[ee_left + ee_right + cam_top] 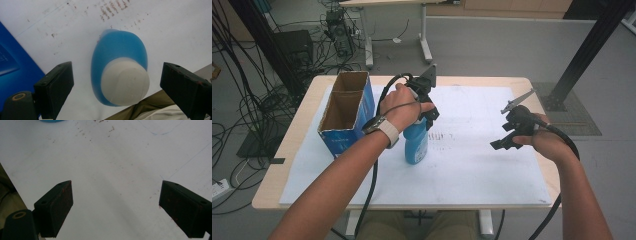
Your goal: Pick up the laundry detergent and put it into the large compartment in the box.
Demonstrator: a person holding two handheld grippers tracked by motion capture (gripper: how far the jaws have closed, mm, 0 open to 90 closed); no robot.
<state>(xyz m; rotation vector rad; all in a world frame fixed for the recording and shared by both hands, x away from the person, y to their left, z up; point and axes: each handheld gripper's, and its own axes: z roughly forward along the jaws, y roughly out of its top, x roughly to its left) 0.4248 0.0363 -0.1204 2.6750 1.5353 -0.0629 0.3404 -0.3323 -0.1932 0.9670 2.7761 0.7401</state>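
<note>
High view: fixed above the person's side, looking forward and down over the whole table (522, 85) and the floor beyond.
Left gripper view: rides the left gripper (117, 82), looking steeply down, close over the blue bottle (117, 50).
Right gripper view: rides the right gripper (116, 200), looking down, near the white sheet (112, 165).
Shared: bottle and white sheet.

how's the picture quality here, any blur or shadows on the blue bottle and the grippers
High view: even indoor light, mildly soft; the blue bottle under the left gripper is readable. Left gripper view: bottle cap close and soft, with little glare. Right gripper view: dim, a faint shadow band across the white mat between the open jaws of the right gripper.
</note>
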